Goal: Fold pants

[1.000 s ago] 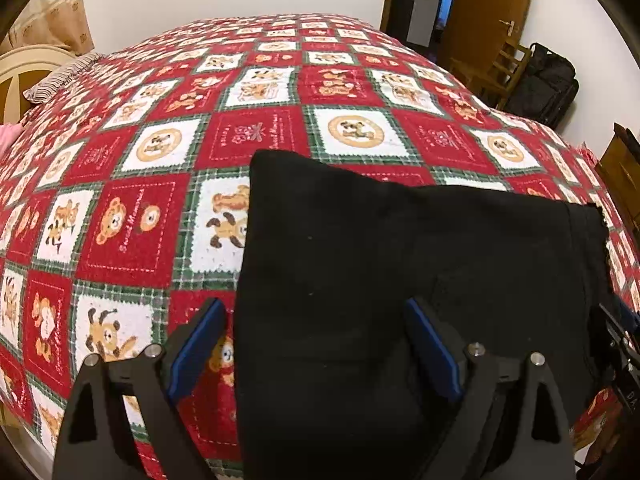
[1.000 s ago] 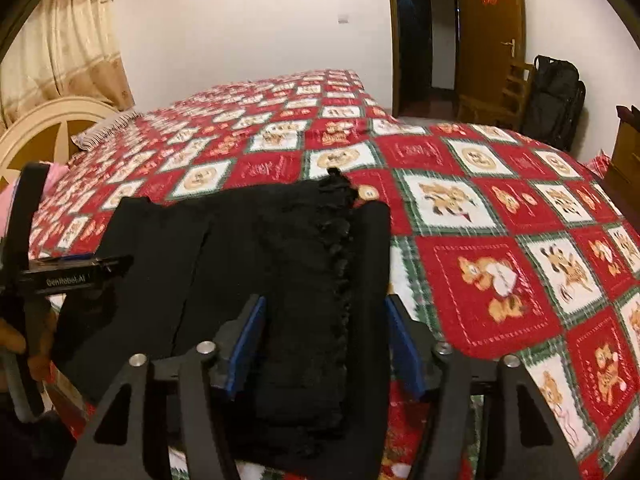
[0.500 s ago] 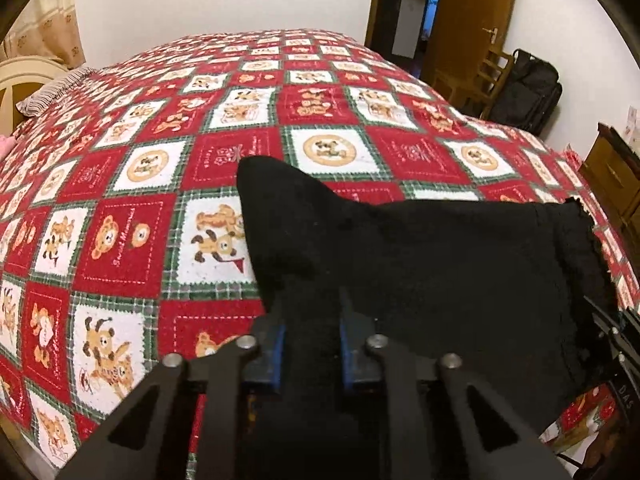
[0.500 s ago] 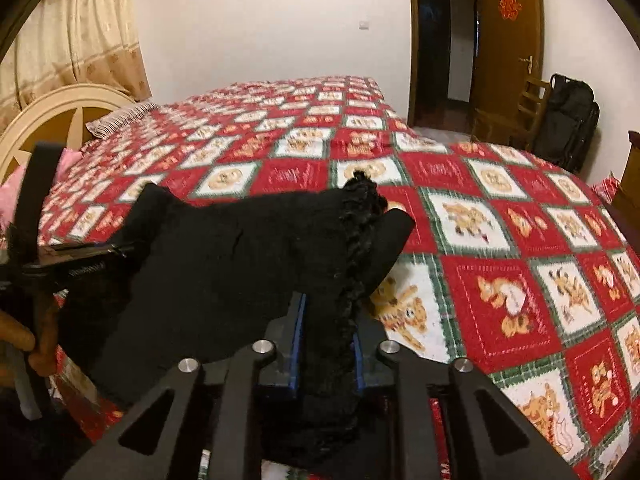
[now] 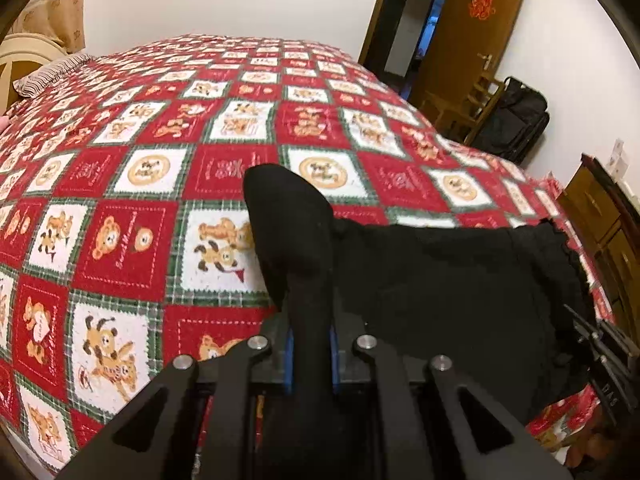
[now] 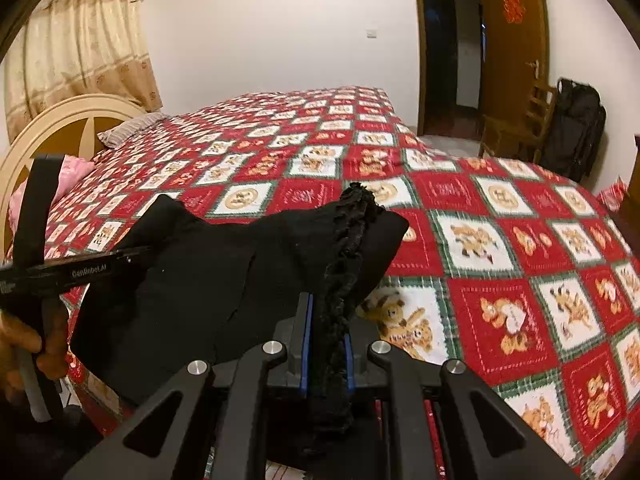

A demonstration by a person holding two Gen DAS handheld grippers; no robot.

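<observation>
Pinching pants [image 5: 440, 280], previously unclamped

Both grippers closed on pants [image 5: 440, 280], lifting near edge.

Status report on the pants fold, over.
Left gripper shut on black pants. Right gripper just closed on their frilly edge. Pants bunched, near edge raised off the bedspread. Nothing in the way.
</observation>
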